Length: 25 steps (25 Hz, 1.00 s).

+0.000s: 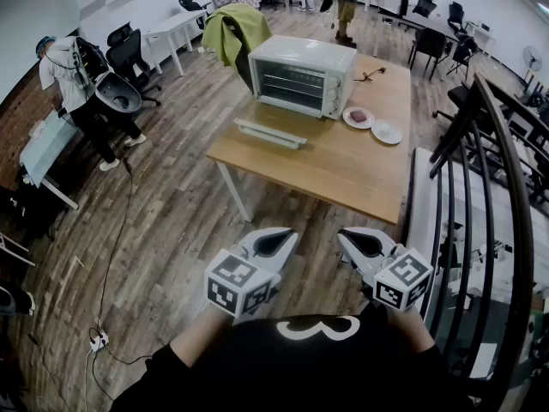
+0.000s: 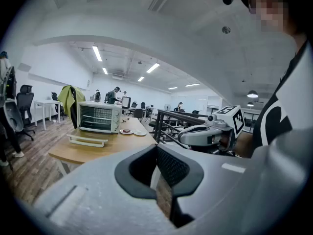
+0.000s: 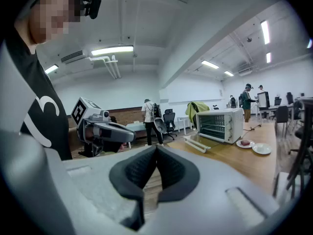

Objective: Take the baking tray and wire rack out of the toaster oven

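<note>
A white toaster oven (image 1: 300, 75) stands at the far side of a wooden table (image 1: 343, 174). Its door (image 1: 270, 133) hangs open and lies flat toward me. Thin shelf bars show in the dark opening (image 1: 292, 86); I cannot tell tray from rack there. Both grippers are held close to my body, well short of the table. The left gripper (image 1: 276, 242) is shut and holds nothing. The right gripper (image 1: 364, 242) is shut too, also without anything in it. The left gripper view shows the oven (image 2: 99, 116) far off beyond its closed jaws.
Two small plates (image 1: 358, 117) (image 1: 387, 132) sit on the table right of the oven. A dark metal railing (image 1: 480, 187) runs along my right side. A green jacket (image 1: 233, 28) hangs over a chair behind the oven. A person (image 1: 77, 84) stands at left; a power strip (image 1: 99, 342) lies on the floor.
</note>
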Each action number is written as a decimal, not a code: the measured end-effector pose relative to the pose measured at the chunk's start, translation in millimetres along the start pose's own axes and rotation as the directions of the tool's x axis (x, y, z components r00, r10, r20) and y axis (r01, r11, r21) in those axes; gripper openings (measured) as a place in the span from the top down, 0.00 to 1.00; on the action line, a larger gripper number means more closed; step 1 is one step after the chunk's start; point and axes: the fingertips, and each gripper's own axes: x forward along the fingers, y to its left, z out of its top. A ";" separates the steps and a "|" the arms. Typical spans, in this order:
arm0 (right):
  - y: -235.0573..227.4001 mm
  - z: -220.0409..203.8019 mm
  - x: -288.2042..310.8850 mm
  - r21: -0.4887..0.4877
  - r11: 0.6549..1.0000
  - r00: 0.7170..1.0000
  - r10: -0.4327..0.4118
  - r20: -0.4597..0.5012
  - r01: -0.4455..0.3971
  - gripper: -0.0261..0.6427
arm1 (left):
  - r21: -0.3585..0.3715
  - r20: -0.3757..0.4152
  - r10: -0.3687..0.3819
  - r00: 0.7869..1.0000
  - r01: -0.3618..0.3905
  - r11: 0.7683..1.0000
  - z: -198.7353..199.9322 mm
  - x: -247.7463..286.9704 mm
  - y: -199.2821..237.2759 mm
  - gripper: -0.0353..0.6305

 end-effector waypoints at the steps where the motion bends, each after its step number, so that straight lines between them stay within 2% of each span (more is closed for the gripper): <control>1: 0.7 0.5 3.0 0.010 1.000 1.000 0.003 0.004 -0.003 0.96 | -0.001 0.002 0.000 1.000 0.000 1.000 -0.4 -0.9 3.0 0.93; 3: 3.5 1.8 9.4 0.023 1.000 1.000 0.006 0.011 -0.006 0.96 | 0.000 0.003 -0.002 1.000 0.002 1.000 -1.5 -3.7 8.8 0.93; 10: 25.4 -0.8 30.0 -0.024 1.000 1.000 0.000 0.003 0.000 0.96 | 0.012 0.014 -0.008 1.000 0.008 1.000 -10.3 -27.5 24.4 0.93; 17: 25.6 -16.2 50.7 0.037 0.998 0.999 -0.041 -0.010 0.041 0.96 | 0.002 0.018 0.006 1.000 -0.006 1.000 -22.7 -41.0 44.5 0.93; 25: 4.1 -20.1 85.7 0.068 0.998 1.000 -0.018 -0.017 0.019 0.96 | -0.029 0.005 0.024 1.000 -0.024 0.999 -28.4 -25.2 80.1 0.93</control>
